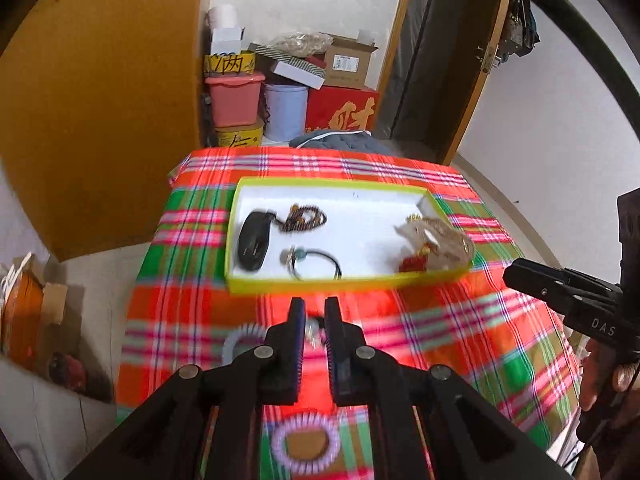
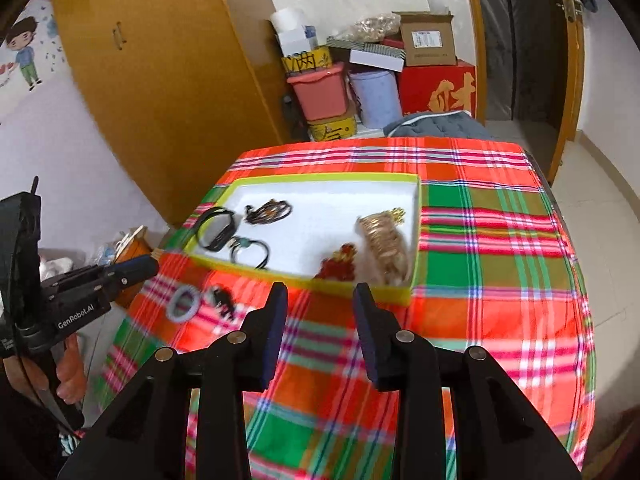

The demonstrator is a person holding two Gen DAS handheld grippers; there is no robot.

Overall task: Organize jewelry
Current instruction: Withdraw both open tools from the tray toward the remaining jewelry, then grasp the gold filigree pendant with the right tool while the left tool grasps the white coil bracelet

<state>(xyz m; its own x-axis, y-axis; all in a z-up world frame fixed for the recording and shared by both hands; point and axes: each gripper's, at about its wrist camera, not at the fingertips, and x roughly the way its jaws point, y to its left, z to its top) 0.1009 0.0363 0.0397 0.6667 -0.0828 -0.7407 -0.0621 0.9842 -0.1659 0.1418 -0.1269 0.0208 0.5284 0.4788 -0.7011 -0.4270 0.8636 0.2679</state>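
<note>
The left hand-held gripper (image 1: 315, 316) hangs narrowly parted and empty over a small dark trinket (image 2: 222, 298) beside a pale lilac ring bracelet (image 2: 185, 303) on the plaid-clothed table (image 2: 480, 280). The right hand-held gripper (image 2: 320, 300) gapes wider, empty, near the yellow-rimmed white tray (image 2: 320, 178) of jewelry. Narrow jaws risk nudging the trinket aside.

Your left gripper (image 1: 312, 312) hangs over the plaid worktop (image 1: 460, 320), its fingers (image 1: 298, 320) a narrow gap apart with nothing pinched between them. Just beyond sits the yellow-rimmed tray (image 1: 340, 284), holding a black watch (image 1: 253, 242), a dark bead string (image 1: 304, 218), a cord bracelet (image 1: 316, 262) and gold bangles (image 1: 440, 242). A lilac bracelet (image 1: 306, 446) lies near you.
</note>
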